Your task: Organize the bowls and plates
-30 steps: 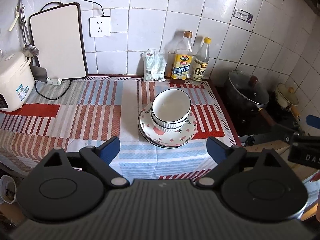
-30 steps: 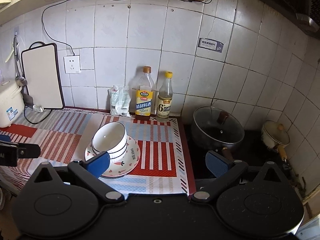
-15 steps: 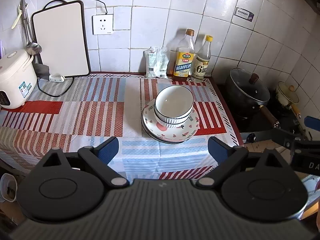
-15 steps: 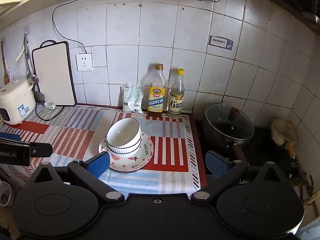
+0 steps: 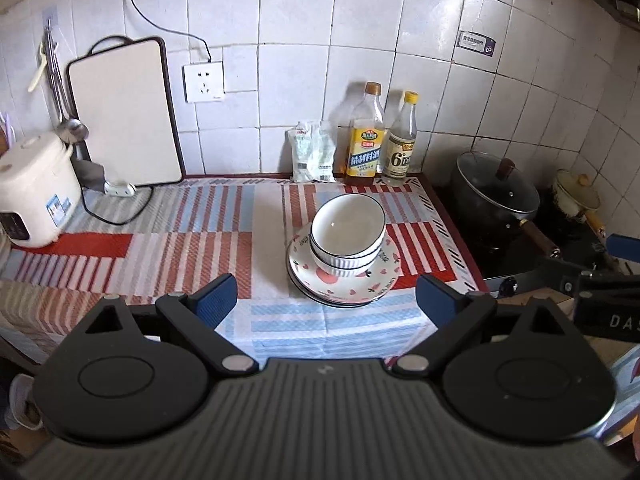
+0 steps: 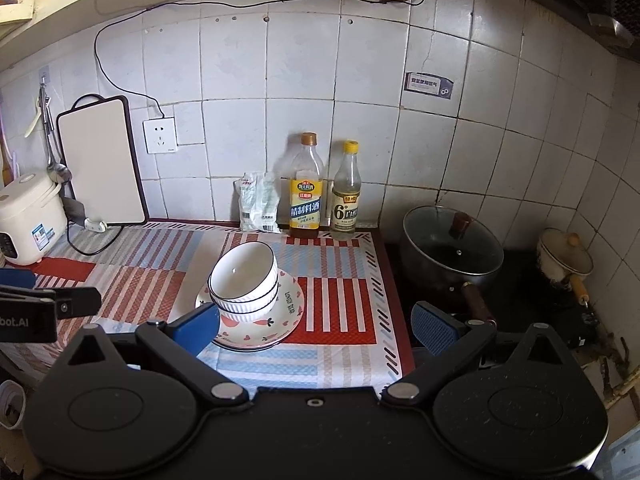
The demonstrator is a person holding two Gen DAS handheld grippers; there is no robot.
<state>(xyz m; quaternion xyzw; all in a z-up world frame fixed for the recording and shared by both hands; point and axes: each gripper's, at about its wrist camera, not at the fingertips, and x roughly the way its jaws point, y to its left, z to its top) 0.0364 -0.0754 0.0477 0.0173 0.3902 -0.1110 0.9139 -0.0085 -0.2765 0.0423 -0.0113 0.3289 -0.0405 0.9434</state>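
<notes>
Clearly my left gripper [image 5: 326,294] and right gripper [image 6: 316,326] both gape empty, near the plates [image 5: 344,284]. Glazed bowls [image 5: 347,232] atop them look slippery and breakable; I'd pinch a rim.

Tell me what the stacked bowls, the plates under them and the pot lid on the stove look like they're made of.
Stacked bowls: likely glazed ceramic, glossy white with a dark rim line and ribbed outside.
Plates: probably glazed ceramic too, shiny, with printed hearts and carrots.
Pot lid: looks like clear glass, since the dark pot interior shows through it; its knob looks brown, possibly wood.
</notes>
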